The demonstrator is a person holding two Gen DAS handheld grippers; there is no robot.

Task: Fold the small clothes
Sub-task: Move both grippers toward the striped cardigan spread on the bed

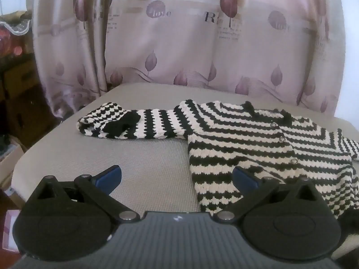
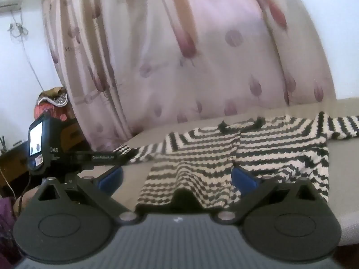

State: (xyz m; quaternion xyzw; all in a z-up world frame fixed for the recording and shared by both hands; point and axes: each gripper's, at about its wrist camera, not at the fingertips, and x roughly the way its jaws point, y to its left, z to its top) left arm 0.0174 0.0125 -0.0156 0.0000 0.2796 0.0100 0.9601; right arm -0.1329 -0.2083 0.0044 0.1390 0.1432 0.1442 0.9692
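Observation:
A small black-and-white striped knitted cardigan [image 1: 258,143] lies flat on a grey padded table [image 1: 134,157], front up, with small buttons down the middle. Its left sleeve [image 1: 134,123] stretches out to the left with the cuff end folded over. My left gripper [image 1: 177,177] is open and empty, above the table near the cardigan's lower left hem. In the right wrist view the cardigan [image 2: 246,157] lies spread with both sleeves out. My right gripper [image 2: 177,177] is open and empty, hovering over the cardigan's lower hem. The left gripper's body [image 2: 44,148] shows at the left of that view.
A pink curtain with leaf prints [image 1: 179,44] hangs right behind the table. Dark wooden furniture [image 1: 18,89] with clutter stands at the left. The table's left edge [image 1: 44,139] drops off beside it. Grey table surface [image 2: 350,179] lies to the right of the cardigan.

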